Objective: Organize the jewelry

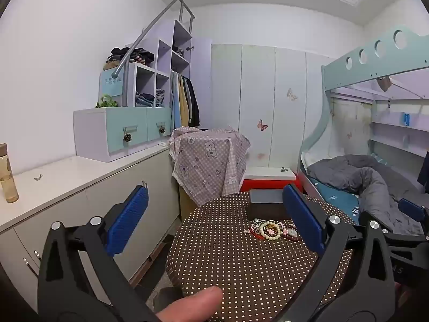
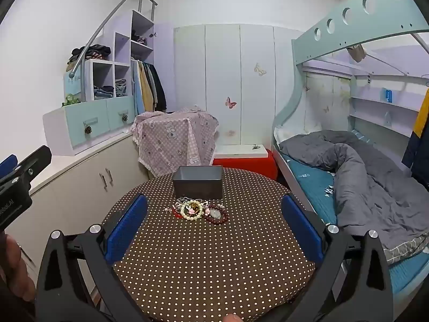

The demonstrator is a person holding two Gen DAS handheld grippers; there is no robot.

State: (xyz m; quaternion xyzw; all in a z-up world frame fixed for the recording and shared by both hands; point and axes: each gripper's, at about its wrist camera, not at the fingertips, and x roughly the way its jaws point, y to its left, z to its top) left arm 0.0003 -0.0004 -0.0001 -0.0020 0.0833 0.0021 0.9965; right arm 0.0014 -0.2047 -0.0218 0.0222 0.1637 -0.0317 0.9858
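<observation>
Both claws, left gripper (image 1: 214, 220) and right gripper (image 2: 214, 220), gape wide, empty. At 12 o'clock, tangled bracelets (image 2: 199, 210) touch; I risk dragging several, missing the box (image 2: 198, 185).

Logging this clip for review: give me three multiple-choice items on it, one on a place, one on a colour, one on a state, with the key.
1. Where does the jewelry pile lie?
A. inside the grey box
B. on the table in front of the grey box
C. on the bed

2. What colour is the tablecloth?
A. brown with white dots
B. plain red
C. green stripes

3. How are the right tongs?
A. shut on a bracelet
B. shut, holding nothing
C. open

Key: B, beads sit before the grey box; A, dotted brown cloth; C, blue pads stand wide apart.
</observation>
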